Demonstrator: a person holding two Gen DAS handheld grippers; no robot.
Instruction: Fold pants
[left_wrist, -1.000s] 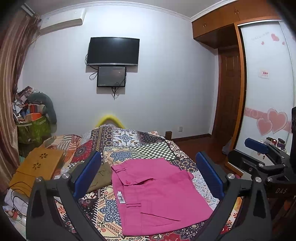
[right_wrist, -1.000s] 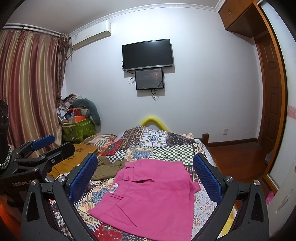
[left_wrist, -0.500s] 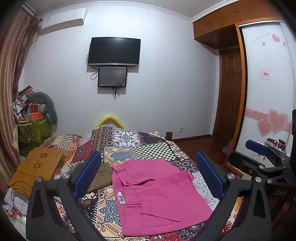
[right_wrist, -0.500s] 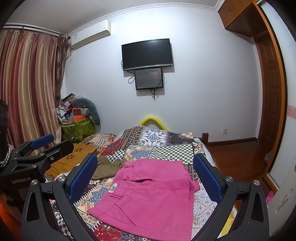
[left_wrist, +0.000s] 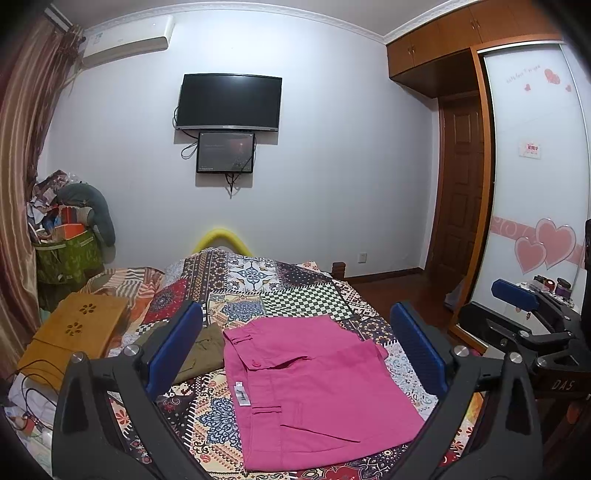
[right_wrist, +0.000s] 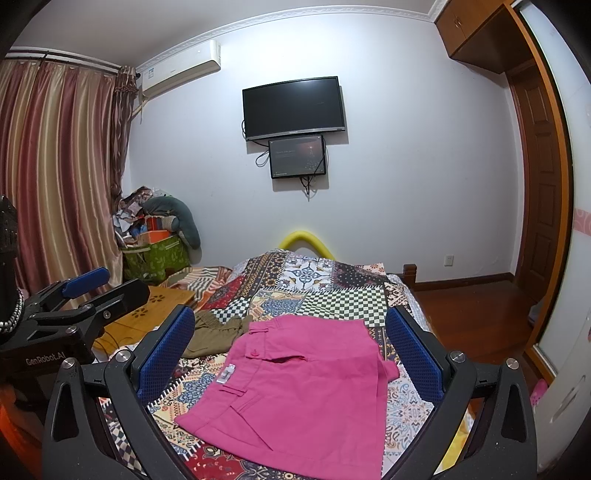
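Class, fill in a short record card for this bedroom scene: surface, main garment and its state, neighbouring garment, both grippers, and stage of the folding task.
Surface: patchwork bedspread
Main garment: pink pants, lying flat and already folded into a compact rectangle, white tag showing
Neighbouring garment: olive garment, beside the pink pants on their left
Left gripper: open, above the bed, holding nothing
Right gripper: open, above the bed, holding nothing
Stage: neither gripper touches the pants

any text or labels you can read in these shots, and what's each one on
"GenRobot.AI": on the left gripper, seen from the right wrist.
"DAS": on the right gripper, seen from the left wrist; possibly cut off.
Too small or blurred: white tag on the pink pants, air conditioner sticker, wardrobe door lettering and sign.
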